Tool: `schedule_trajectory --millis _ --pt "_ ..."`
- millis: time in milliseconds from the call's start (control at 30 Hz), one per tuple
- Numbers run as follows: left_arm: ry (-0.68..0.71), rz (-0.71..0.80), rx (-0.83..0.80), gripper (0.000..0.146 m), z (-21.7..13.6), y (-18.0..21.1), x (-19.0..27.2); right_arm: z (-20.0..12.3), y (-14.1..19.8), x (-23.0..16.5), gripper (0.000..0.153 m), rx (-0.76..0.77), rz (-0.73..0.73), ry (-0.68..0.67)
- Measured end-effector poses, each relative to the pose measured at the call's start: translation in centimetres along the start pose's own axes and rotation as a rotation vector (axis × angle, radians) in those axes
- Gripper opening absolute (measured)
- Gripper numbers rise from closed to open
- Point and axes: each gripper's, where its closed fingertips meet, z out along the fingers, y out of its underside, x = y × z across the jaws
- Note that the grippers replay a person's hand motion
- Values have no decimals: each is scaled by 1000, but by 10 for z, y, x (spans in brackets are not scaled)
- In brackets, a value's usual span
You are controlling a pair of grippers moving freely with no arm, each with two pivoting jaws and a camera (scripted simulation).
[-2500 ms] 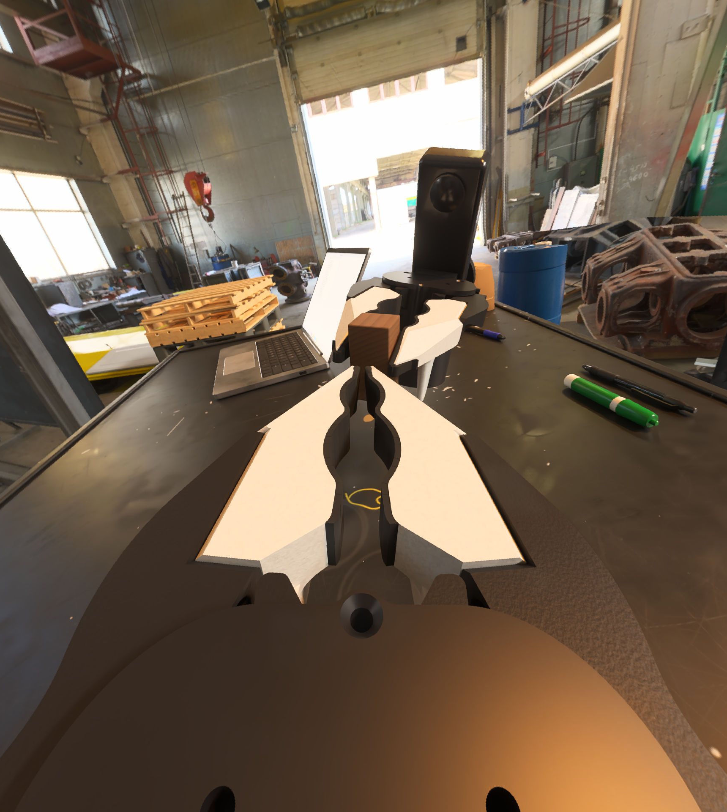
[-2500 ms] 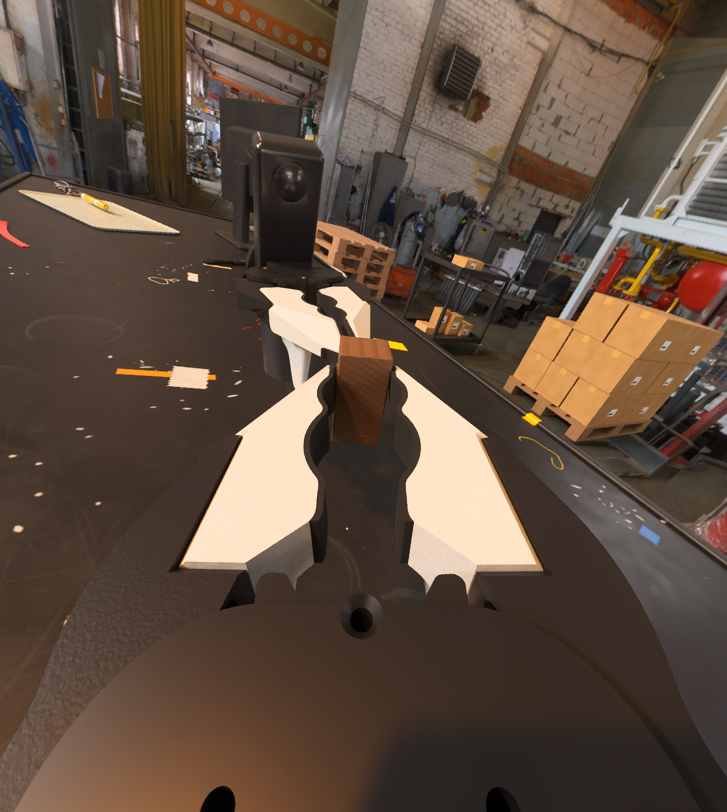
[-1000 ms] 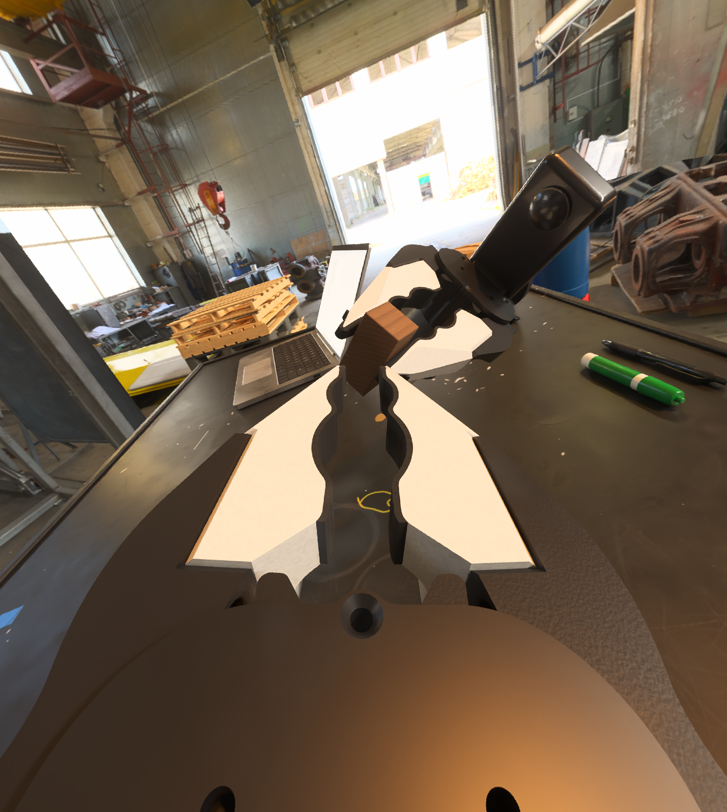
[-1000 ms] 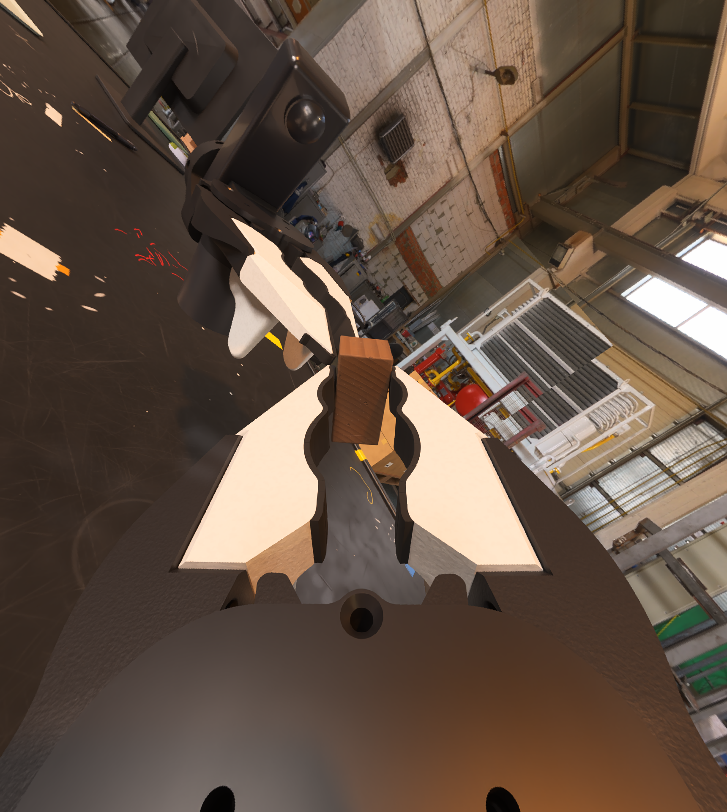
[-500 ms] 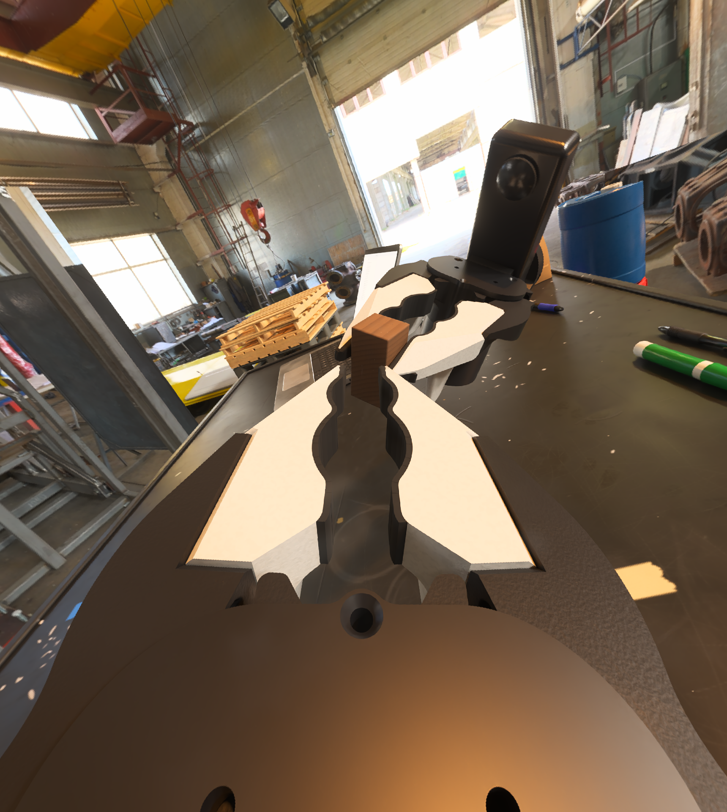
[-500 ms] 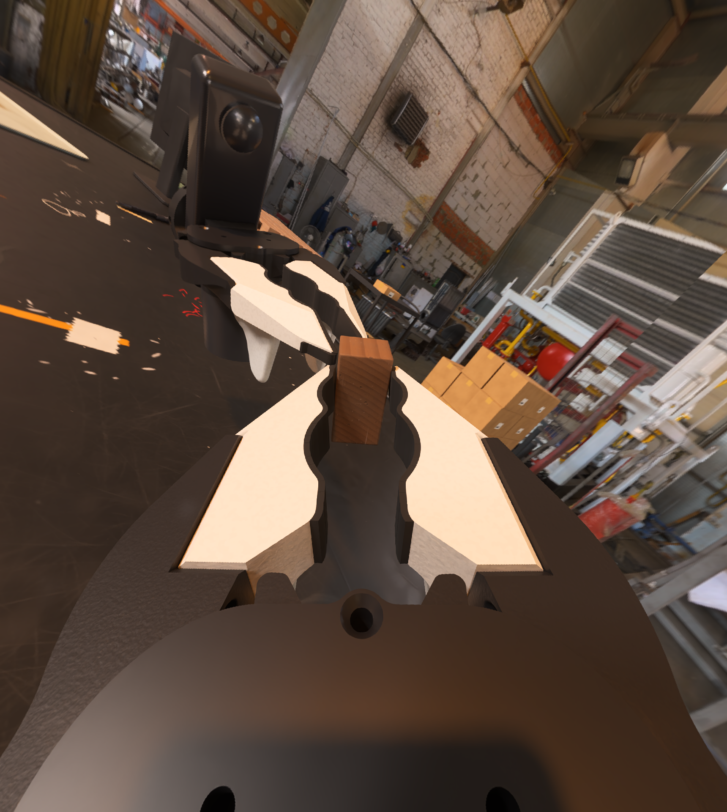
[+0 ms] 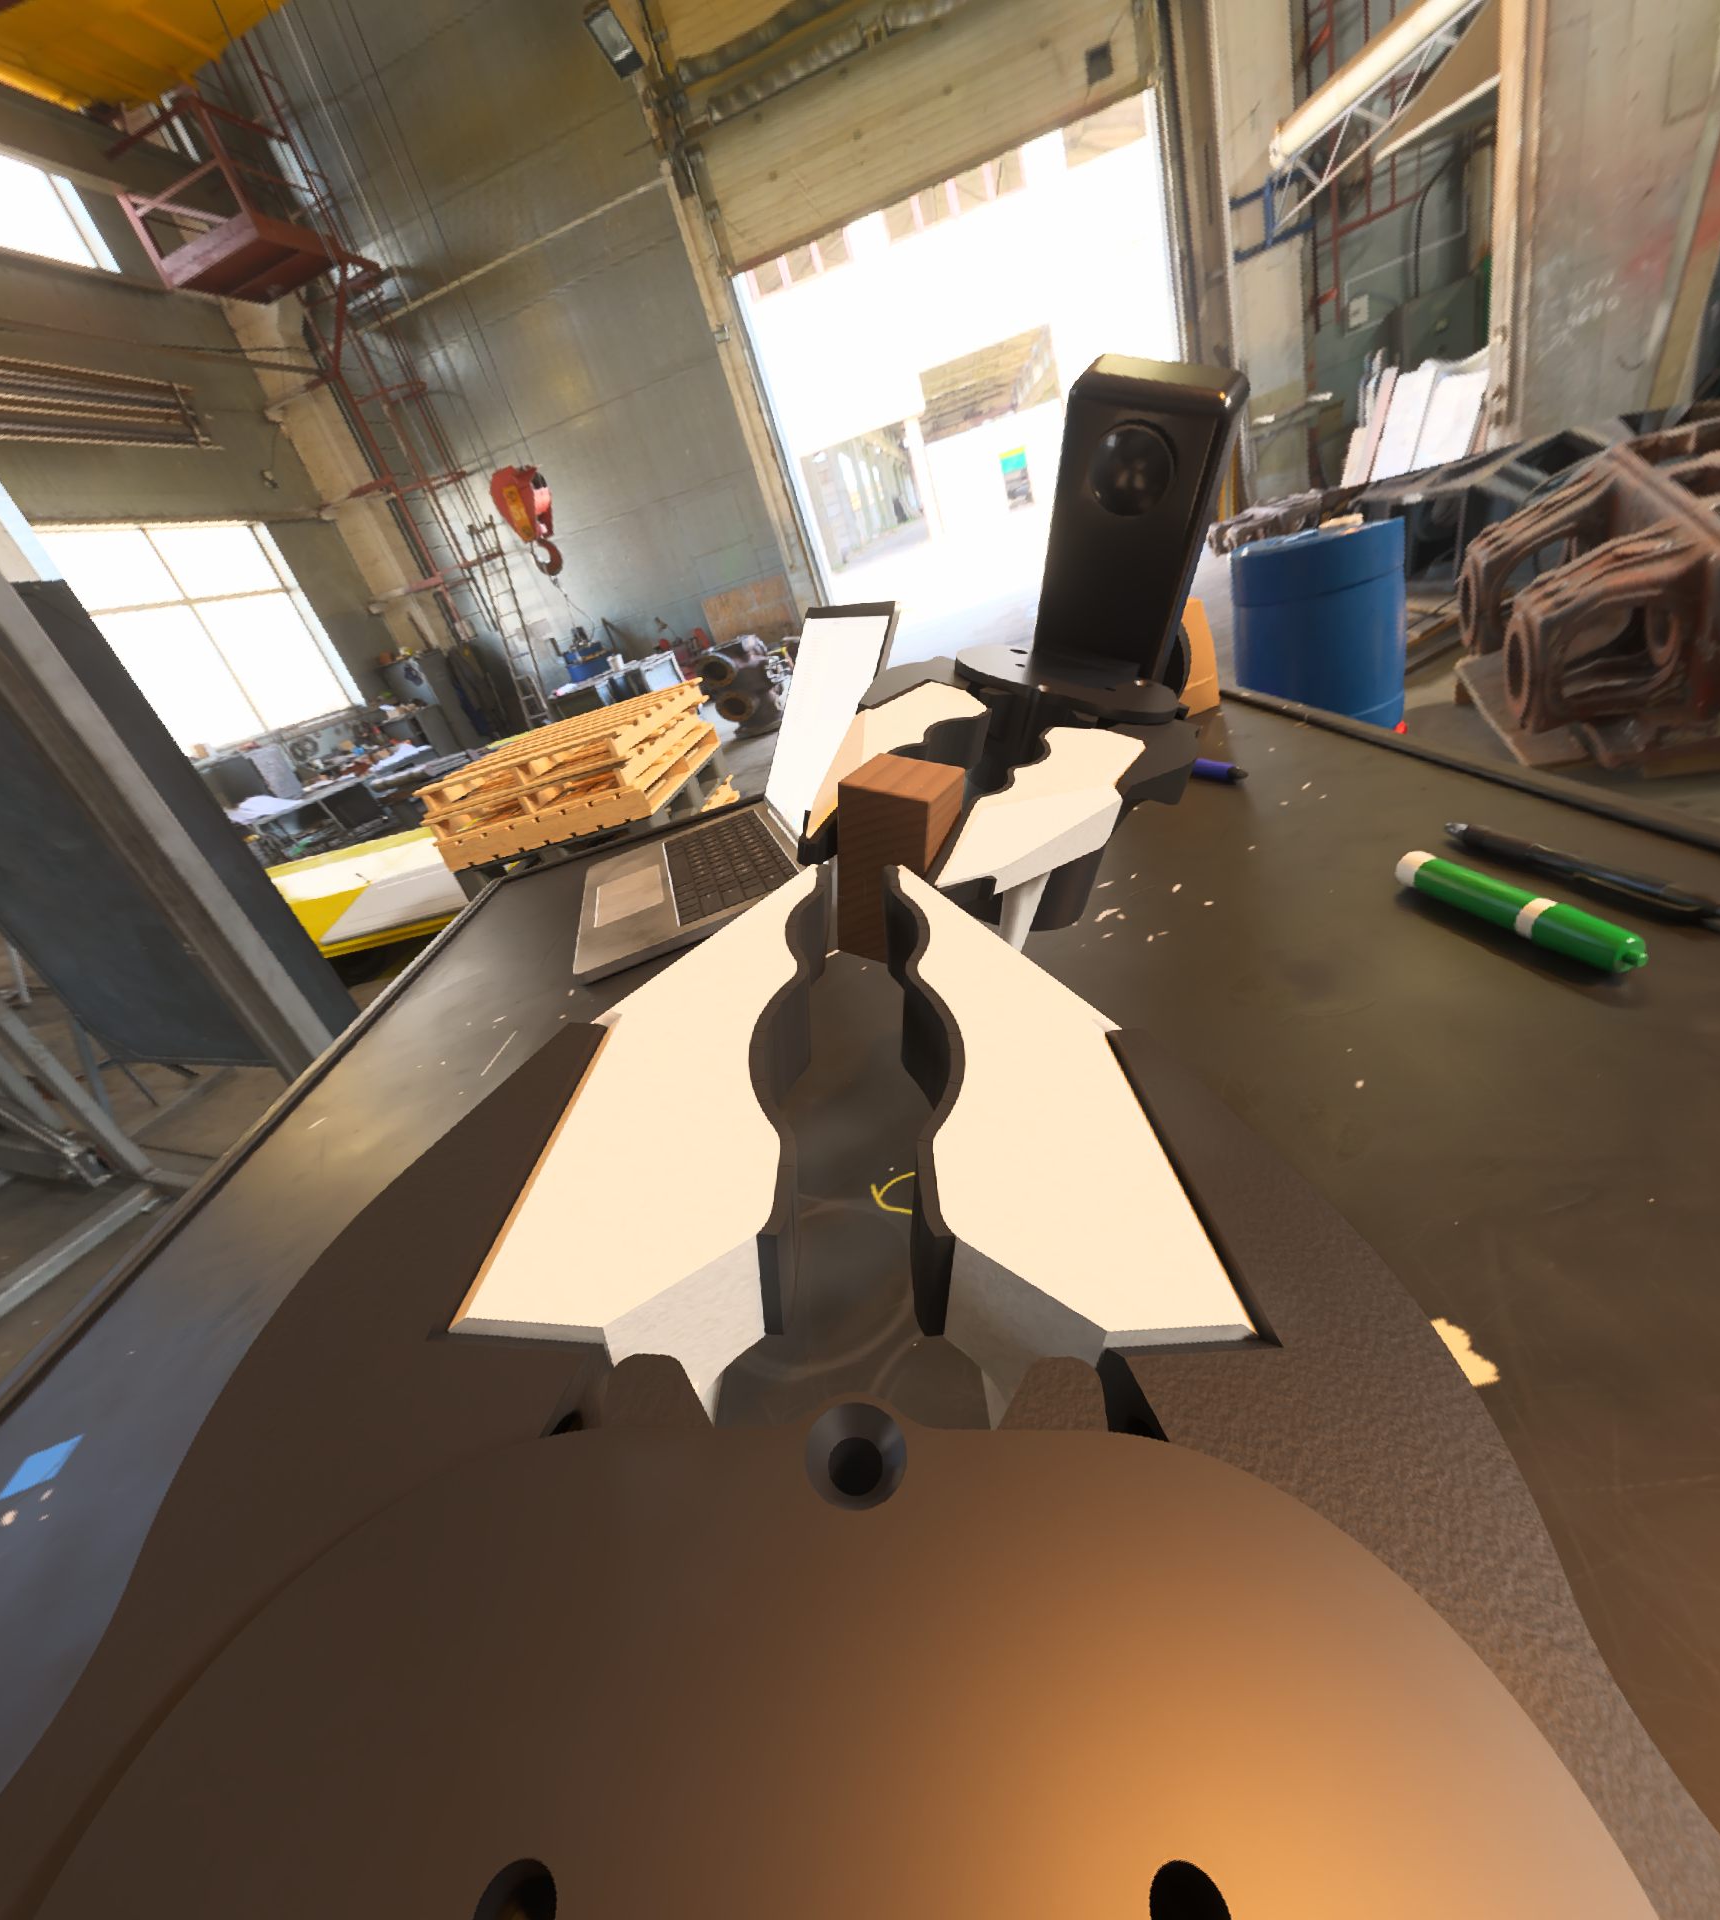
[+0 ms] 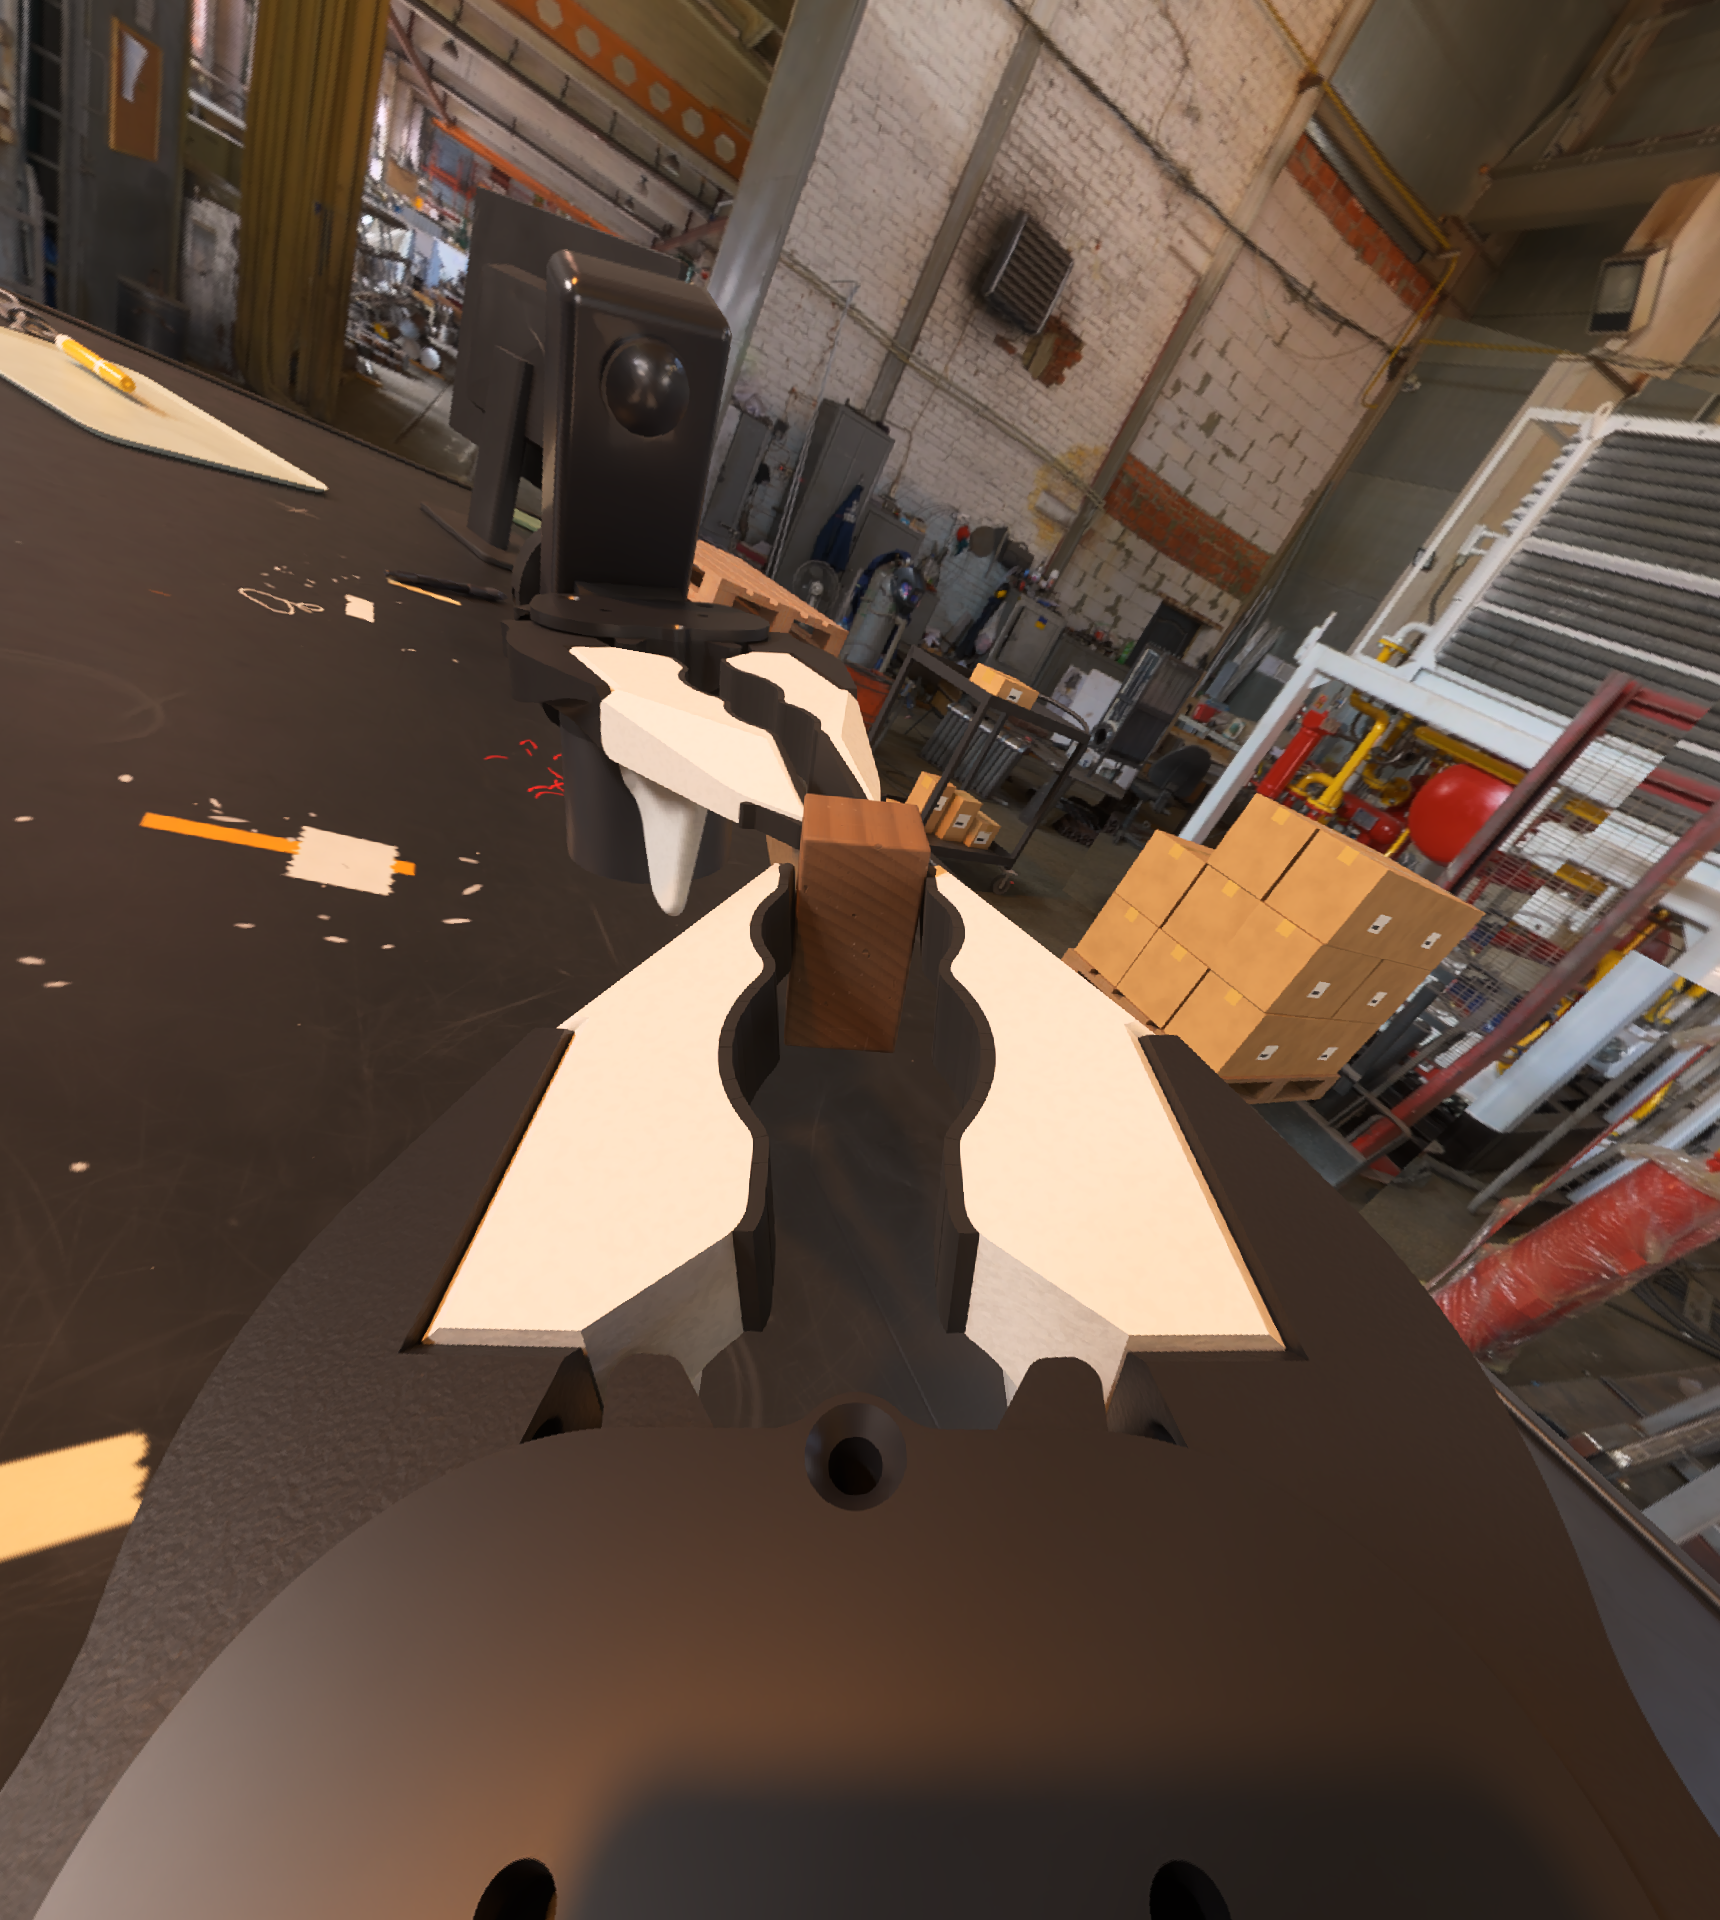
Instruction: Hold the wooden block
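I see the wooden block [image 7: 885, 864] upright in the air above a dark table [image 7: 1458, 1091], pinched from two opposite sides. My left gripper [image 7: 858, 896] clenches its lower part between both fingertips. My right gripper [image 8: 854, 902] clamps the block from the far side, its fingers pressed flat against the block's faces. On the table beyond, an open laptop [image 7: 721, 831] sits to the left and a green marker [image 7: 1521, 911] lies to the right beside a black pen [image 7: 1594, 871].
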Motion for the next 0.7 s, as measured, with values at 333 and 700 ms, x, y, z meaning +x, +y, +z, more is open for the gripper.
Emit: schedule_trajectory --millis 333,700 --pt "-27 5 -27 2 1 4 -2 1 3 1 24 -18 17 1" --pt "-25 -45 -58 14 2 17 -8 1 6 6 24 -26 -81 49"
